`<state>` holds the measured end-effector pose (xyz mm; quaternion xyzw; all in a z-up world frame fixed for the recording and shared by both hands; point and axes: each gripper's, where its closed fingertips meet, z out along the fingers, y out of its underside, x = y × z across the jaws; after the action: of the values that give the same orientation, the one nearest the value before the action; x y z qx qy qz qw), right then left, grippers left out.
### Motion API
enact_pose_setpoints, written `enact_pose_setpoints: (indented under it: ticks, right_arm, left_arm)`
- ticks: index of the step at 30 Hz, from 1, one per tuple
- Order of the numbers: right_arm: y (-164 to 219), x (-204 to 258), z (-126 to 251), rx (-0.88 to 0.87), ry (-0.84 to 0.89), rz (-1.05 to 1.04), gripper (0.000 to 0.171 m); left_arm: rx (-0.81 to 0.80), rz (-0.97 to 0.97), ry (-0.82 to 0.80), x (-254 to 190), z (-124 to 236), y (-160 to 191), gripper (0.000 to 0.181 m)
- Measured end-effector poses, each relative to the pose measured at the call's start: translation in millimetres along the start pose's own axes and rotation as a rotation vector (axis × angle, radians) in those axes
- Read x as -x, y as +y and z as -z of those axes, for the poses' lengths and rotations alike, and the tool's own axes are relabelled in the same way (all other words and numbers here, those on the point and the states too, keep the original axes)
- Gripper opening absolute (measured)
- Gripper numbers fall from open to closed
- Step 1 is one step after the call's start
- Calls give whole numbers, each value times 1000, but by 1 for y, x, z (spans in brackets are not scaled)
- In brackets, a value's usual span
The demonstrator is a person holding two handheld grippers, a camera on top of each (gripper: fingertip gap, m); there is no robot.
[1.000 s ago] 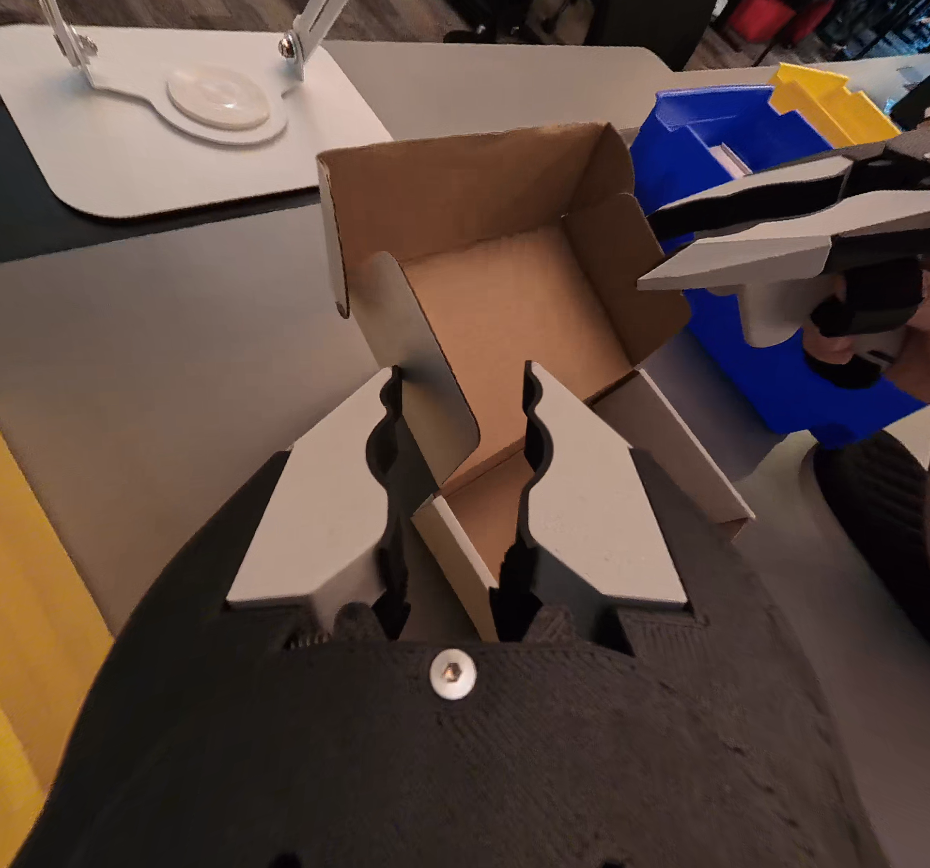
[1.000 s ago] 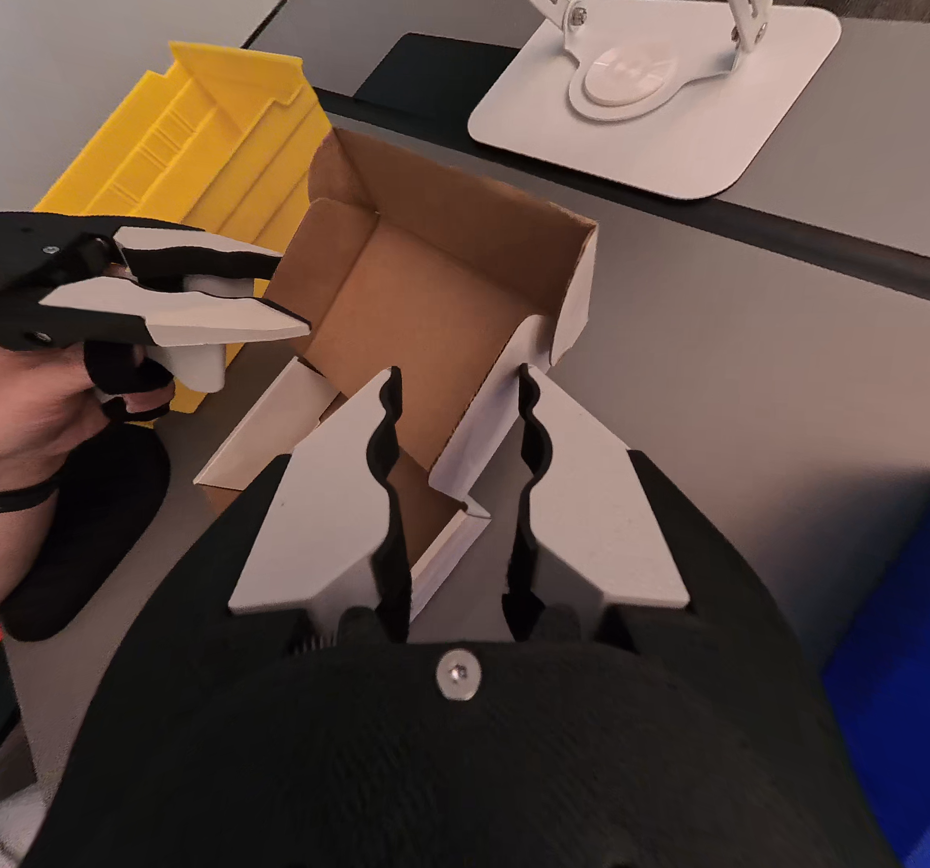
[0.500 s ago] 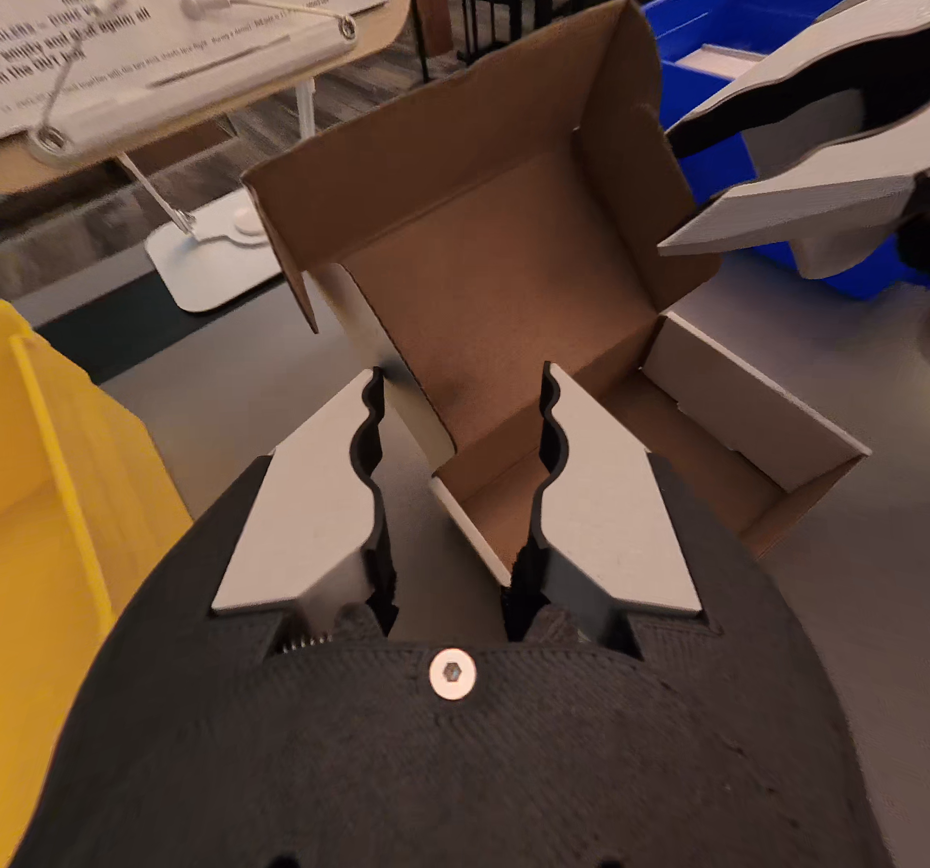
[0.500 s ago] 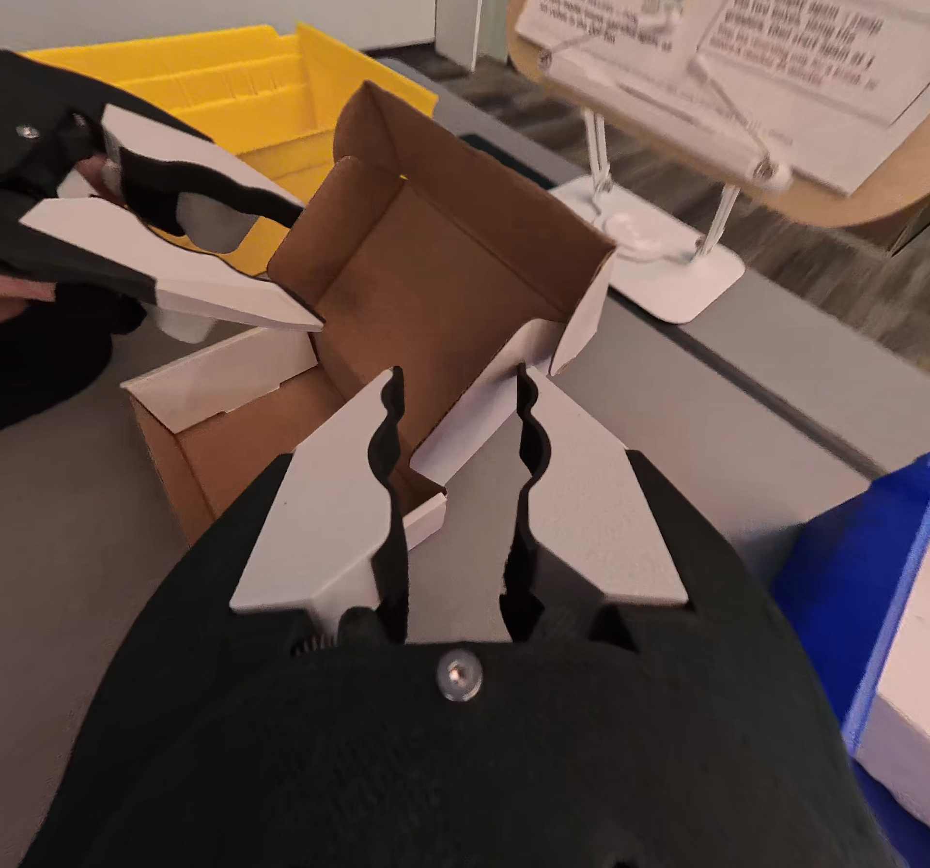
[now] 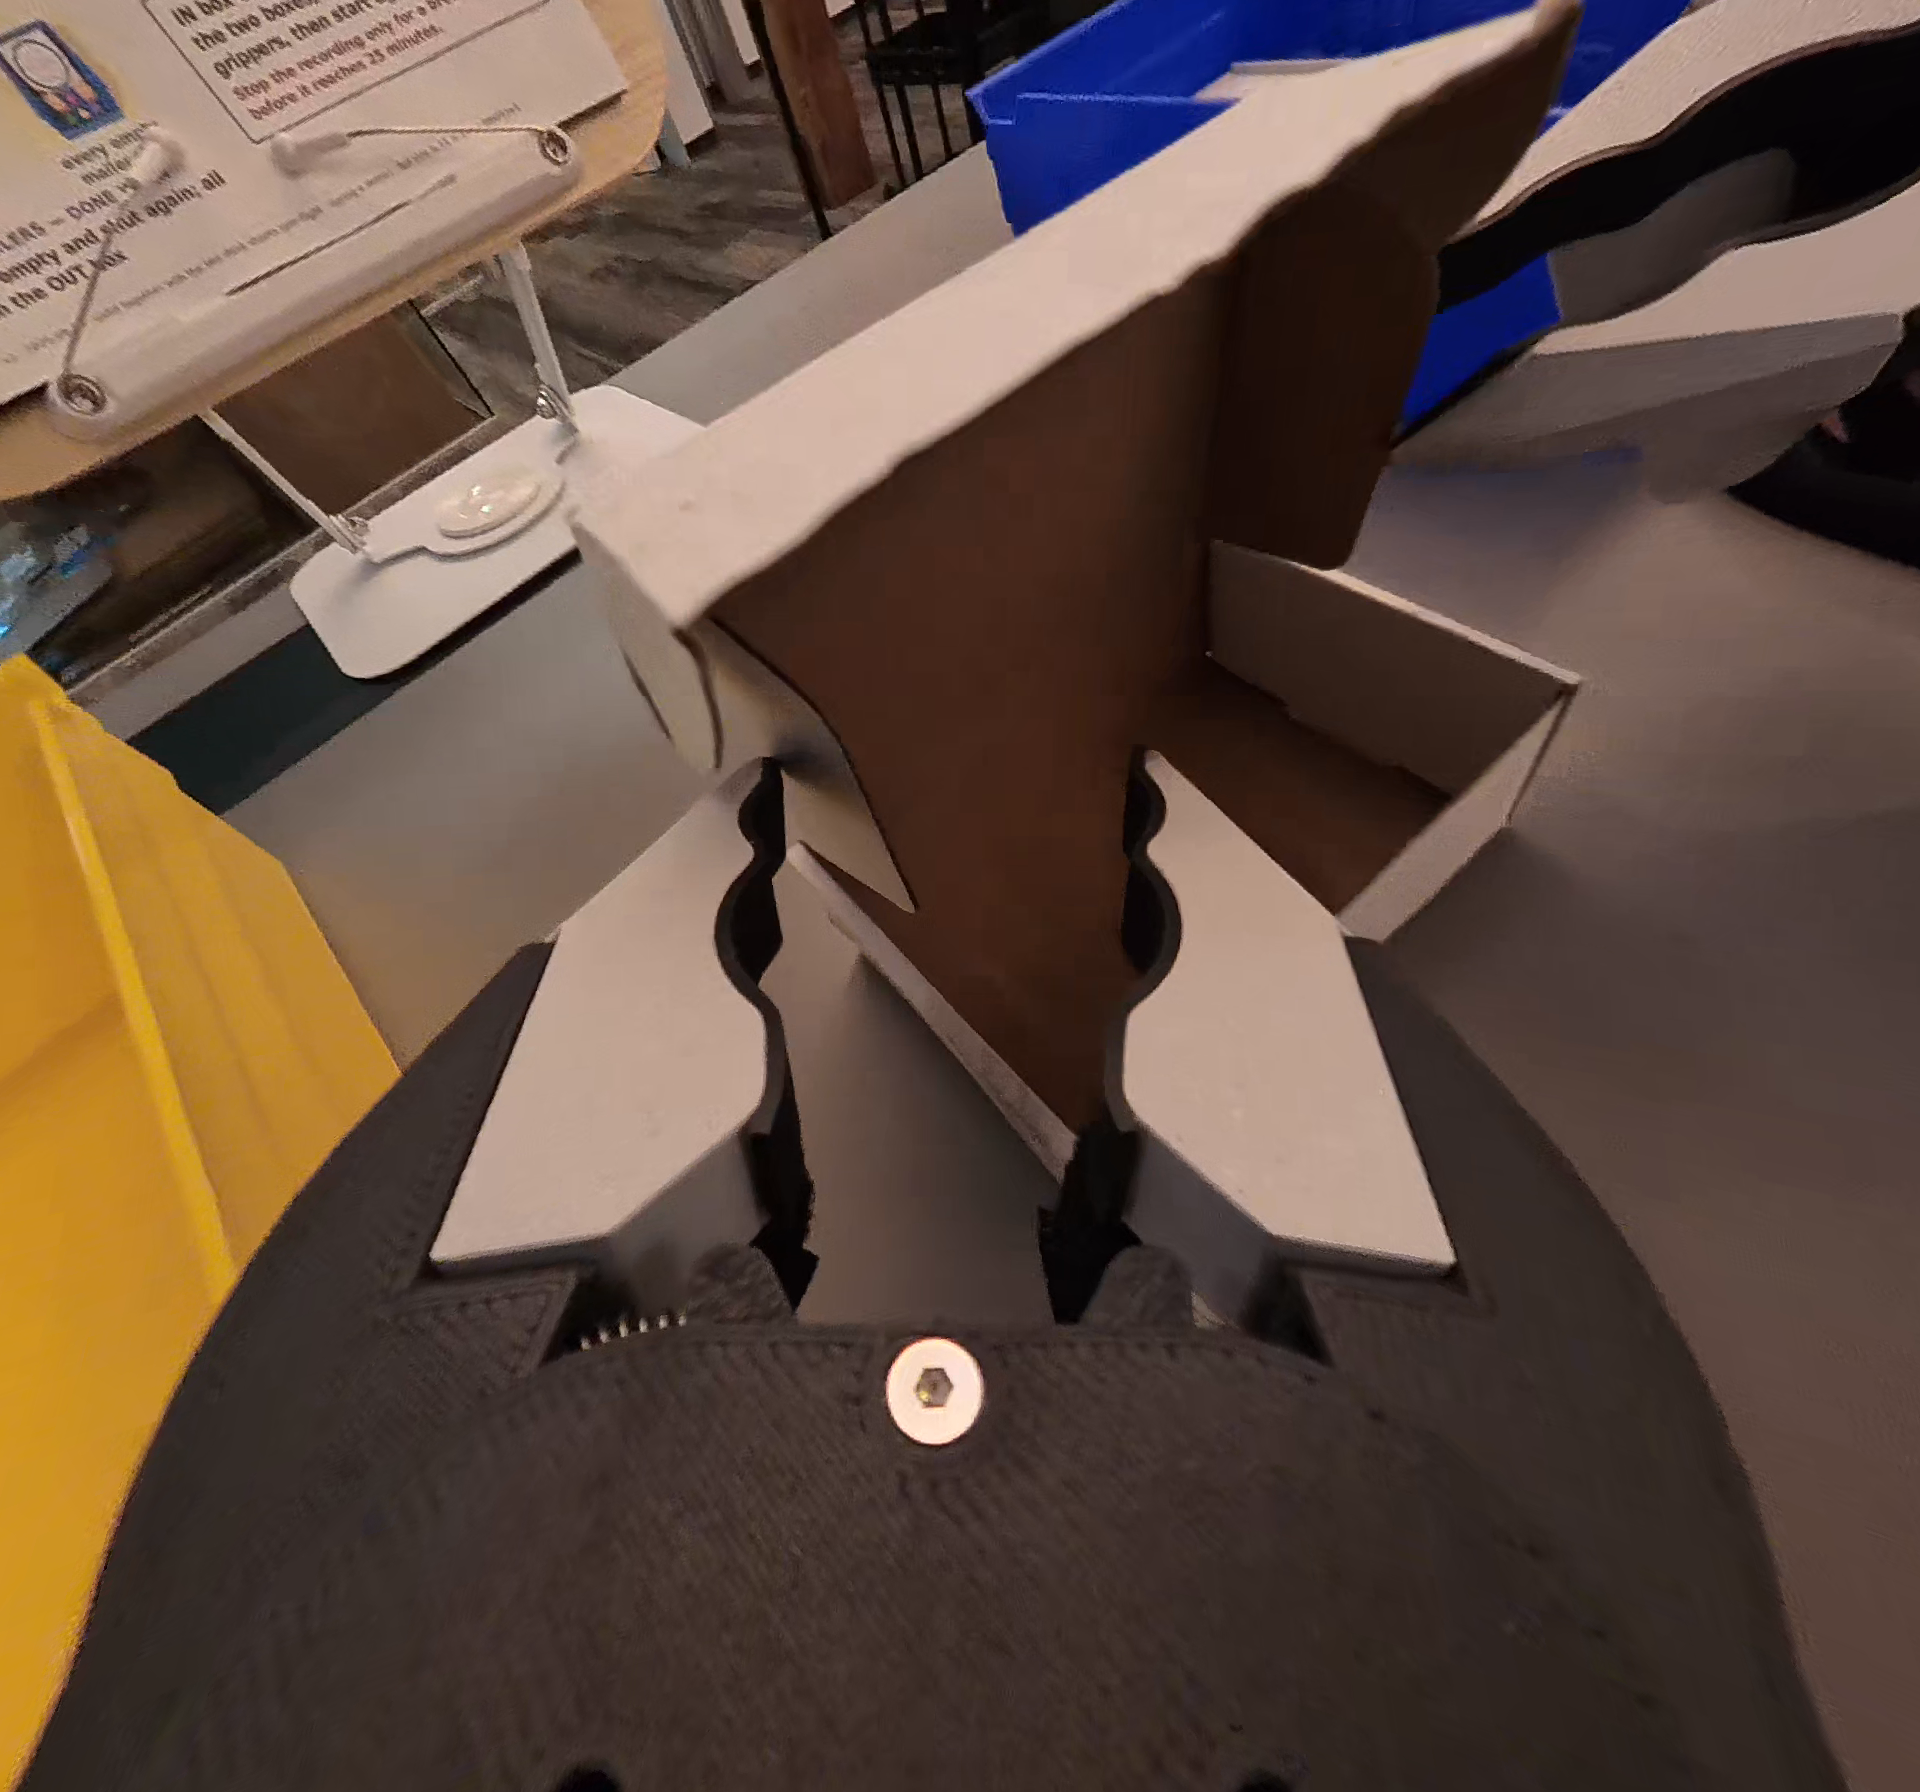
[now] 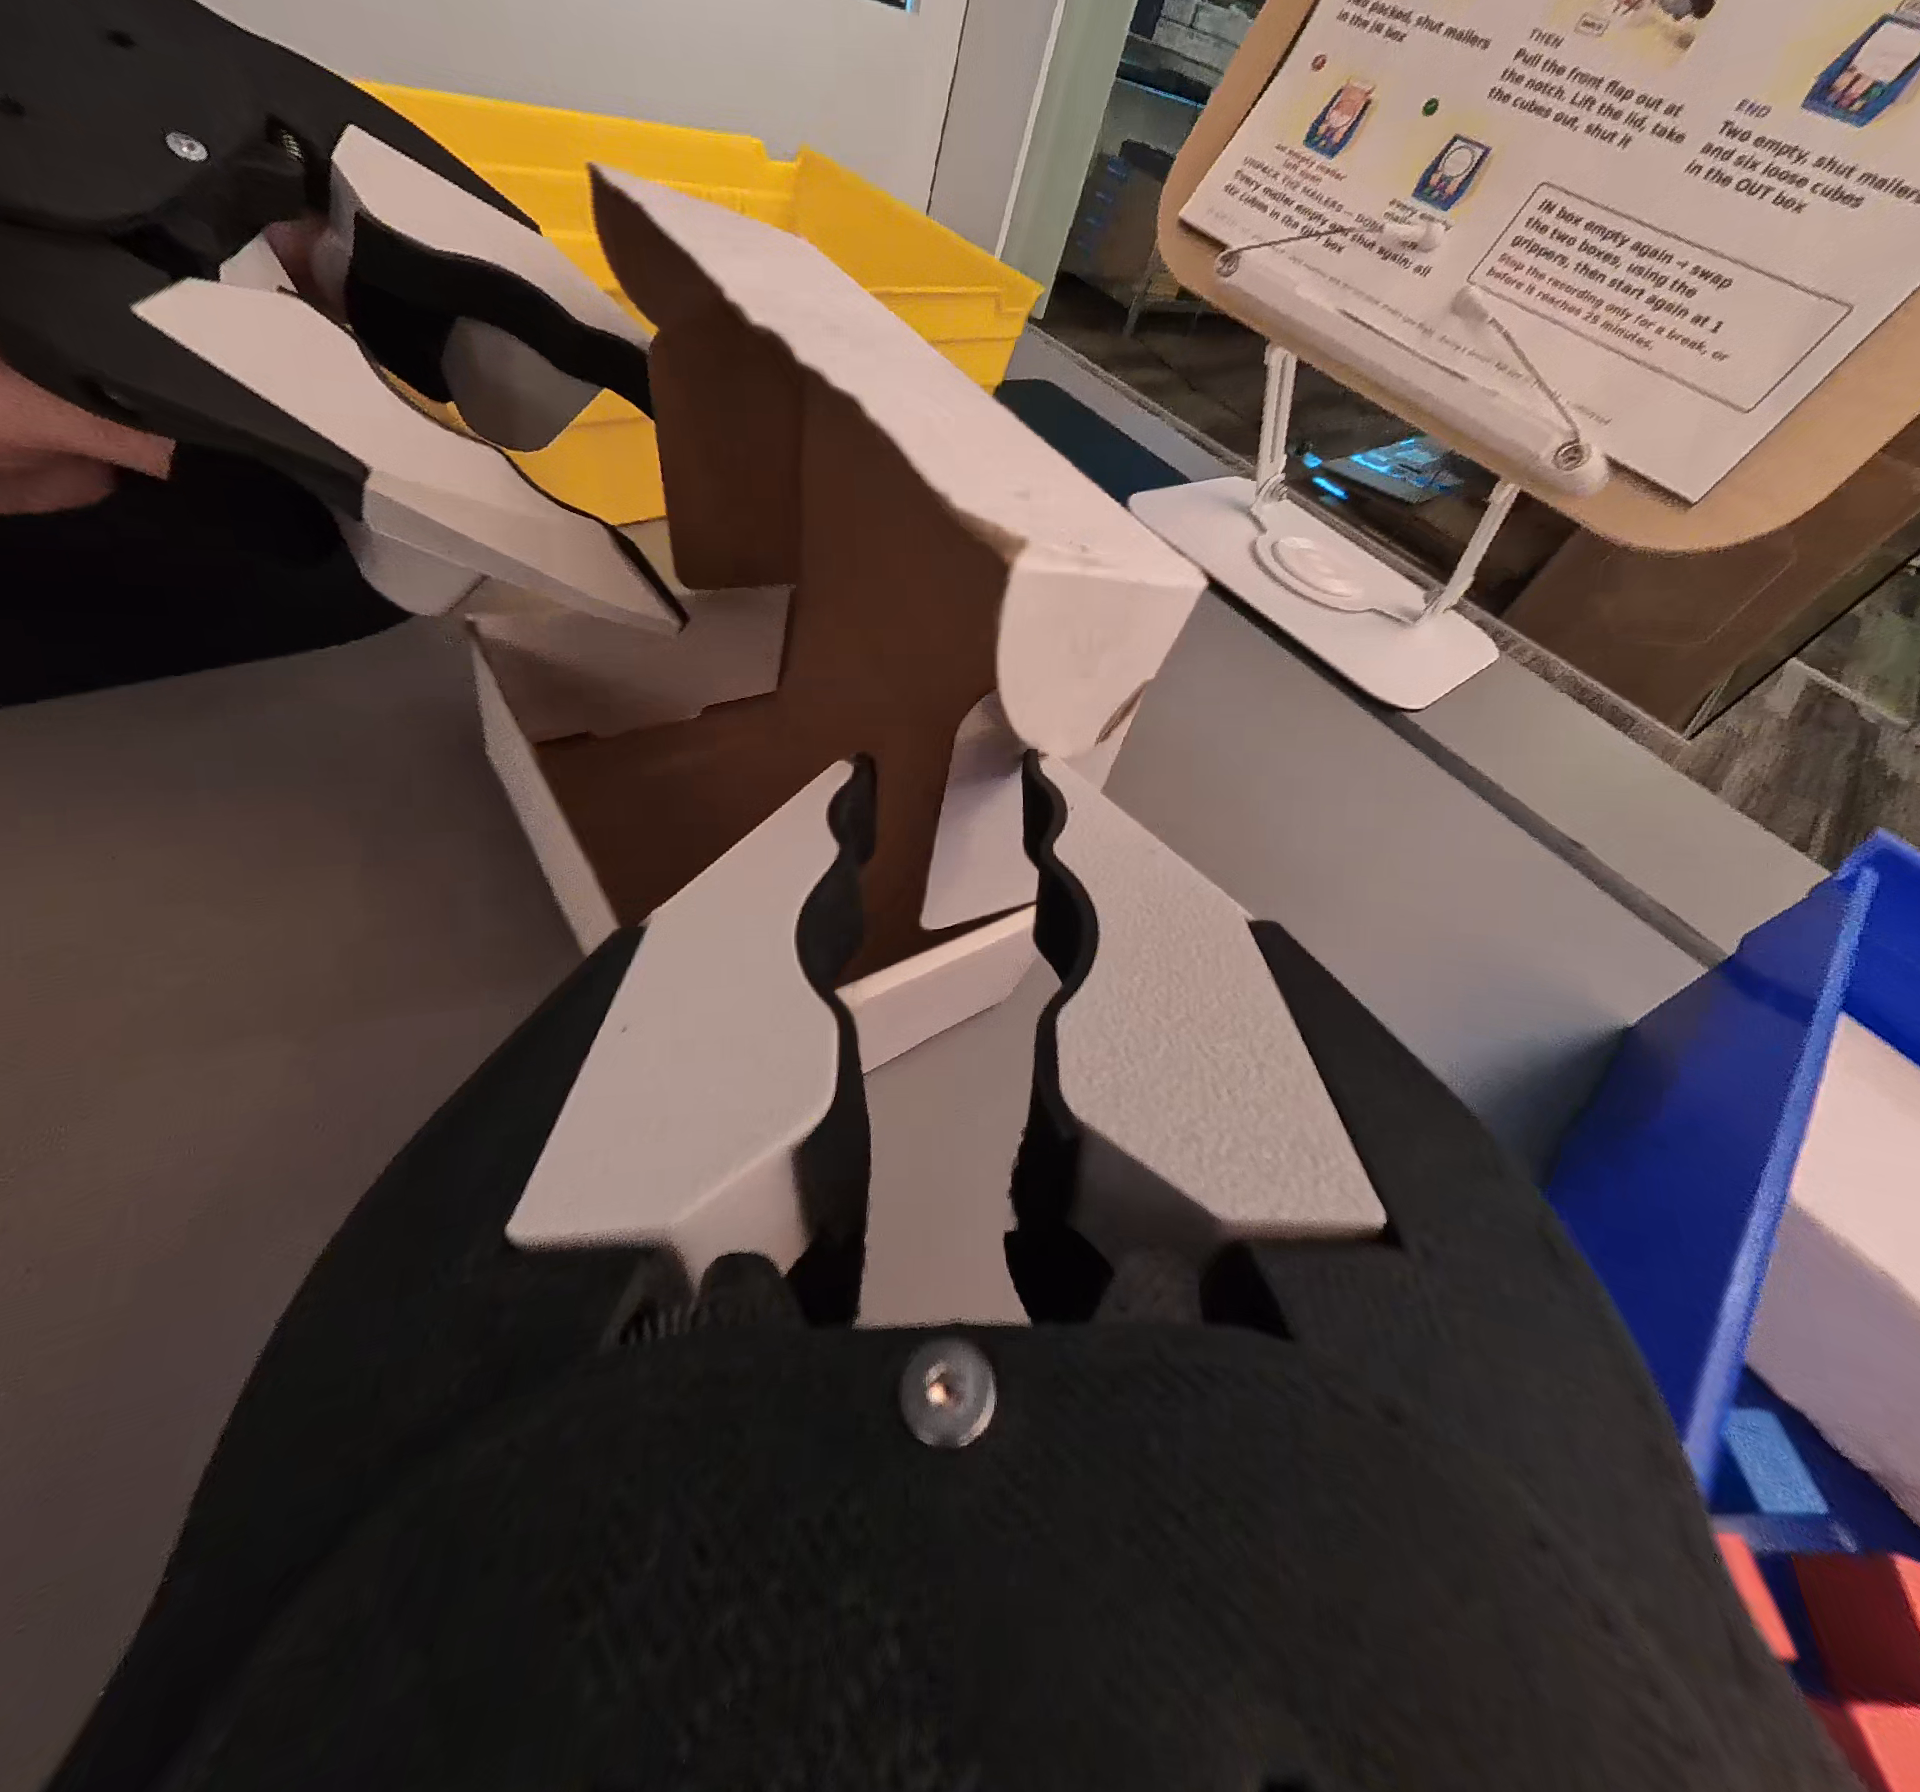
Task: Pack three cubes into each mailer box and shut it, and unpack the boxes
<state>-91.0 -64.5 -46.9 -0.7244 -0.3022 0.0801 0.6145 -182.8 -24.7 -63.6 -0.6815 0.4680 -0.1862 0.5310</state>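
Black ribbed printed bodies on both tongs, left tongs [image 5: 951, 921] and right tongs [image 6: 945, 921]. Pale grey wedge fingers [image 5: 634, 1046] with wavy black inner pads. One silver hex screw [image 5: 933, 1390] centred on each.

Both wrist cameras sit low and close over the worktop [image 5: 1662, 1015], facing inward from opposite sides at the same open mailer box [image 5: 997, 599] [image 6: 883, 599]; each sees the other's gripper.
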Motion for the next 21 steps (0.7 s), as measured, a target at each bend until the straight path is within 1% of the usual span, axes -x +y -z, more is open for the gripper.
enact_pose_setpoints:
  ticks: [4,7,9,11,13,14,16,19,20,21]
  right_arm:
    - [18,13,4,51,7,12,27]
    - [27,20,8,79,-2,4,34]
    - [27,20,12,86,16,-23,39]
    - [25,13,19,94,74,-26,43]
    - [17,6,25,93,142,12,46]
    - [12,5,27,91,165,42,48]
    - [4,5,25,105,189,98,48]
    - [-6,9,19,138,216,165,48]
    - [-7,9,17,154,228,181,46]
    - [-7,8,17,170,242,195,42]
  left_arm:
    - [17,32,38,-12,8,13,62]
    - [39,57,37,-16,15,24,58]
    - [47,63,-8,-12,24,30,57]
    - [46,26,-110,-1,36,34,56]
    - [8,-26,-224,10,49,28,56]
    - [-25,-37,-254,11,54,23,56]
    - [-74,-35,-249,7,55,12,56]
    - [-72,-37,-241,5,48,4,55]
    - [-71,-48,-254,7,46,2,50]
    - [-71,-62,-269,9,46,0,38]
